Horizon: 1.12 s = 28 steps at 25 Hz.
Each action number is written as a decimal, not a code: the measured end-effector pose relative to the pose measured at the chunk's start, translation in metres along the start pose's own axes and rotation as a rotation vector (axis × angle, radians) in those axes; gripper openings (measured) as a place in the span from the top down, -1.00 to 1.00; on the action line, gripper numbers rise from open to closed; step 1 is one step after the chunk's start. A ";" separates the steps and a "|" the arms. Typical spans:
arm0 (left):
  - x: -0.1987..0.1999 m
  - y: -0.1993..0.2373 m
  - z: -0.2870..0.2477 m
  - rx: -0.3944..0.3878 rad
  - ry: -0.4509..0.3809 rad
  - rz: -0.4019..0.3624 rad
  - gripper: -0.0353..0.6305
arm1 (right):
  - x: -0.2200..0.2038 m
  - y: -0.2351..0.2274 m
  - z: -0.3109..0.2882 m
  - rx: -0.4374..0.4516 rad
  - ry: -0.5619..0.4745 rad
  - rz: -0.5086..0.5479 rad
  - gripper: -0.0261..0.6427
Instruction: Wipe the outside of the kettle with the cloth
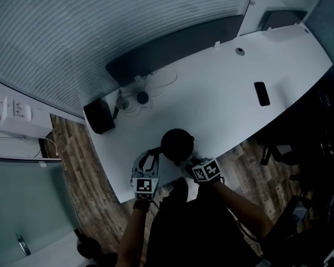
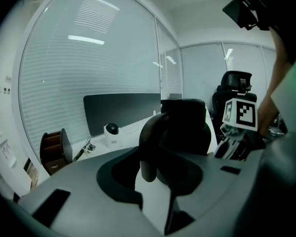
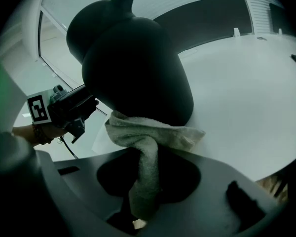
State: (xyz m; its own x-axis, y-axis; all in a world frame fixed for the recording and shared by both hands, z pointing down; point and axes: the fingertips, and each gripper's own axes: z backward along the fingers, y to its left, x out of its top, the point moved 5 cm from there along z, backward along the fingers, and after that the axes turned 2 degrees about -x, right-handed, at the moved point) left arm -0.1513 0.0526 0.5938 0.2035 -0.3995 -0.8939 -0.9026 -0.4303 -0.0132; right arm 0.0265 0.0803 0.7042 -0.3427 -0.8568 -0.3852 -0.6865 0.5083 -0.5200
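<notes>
Right now the black kettle is standing near the front edge of the white desk, just ahead of the person. The left tool is reaching in from the kettle's left side, and its jaws are sitting part closed around the kettle's curved handle, gripping it. The right tool is coming in from the other side with its jaws clamping a pale, rumpled cloth. The bunched upper end of that cloth is pressing against the lower wall of the kettle, just above the desk, while the rest is hanging down between the jaws. Farther back on the desk, a dark phone is lying flat, well apart from the kettle, and a dark monitor is standing along the far edge.
</notes>
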 end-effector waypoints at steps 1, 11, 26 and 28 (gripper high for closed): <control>0.002 0.000 -0.001 -0.002 -0.005 0.012 0.55 | 0.001 0.003 0.003 0.009 -0.004 0.003 0.66; 0.001 0.018 -0.014 0.014 0.004 -0.033 0.55 | 0.050 0.057 0.077 0.123 -0.205 0.122 0.66; 0.005 0.025 -0.027 0.037 -0.005 -0.014 0.56 | 0.008 0.008 0.007 0.059 -0.040 -0.098 0.66; 0.008 0.025 -0.030 0.035 -0.005 -0.011 0.56 | 0.004 0.000 0.000 0.039 -0.021 -0.121 0.66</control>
State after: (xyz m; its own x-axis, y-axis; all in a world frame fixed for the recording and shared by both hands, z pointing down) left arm -0.1609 0.0144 0.5998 0.2115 -0.3907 -0.8959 -0.9132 -0.4057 -0.0387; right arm 0.0246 0.0767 0.7027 -0.2455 -0.9102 -0.3335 -0.6963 0.4049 -0.5927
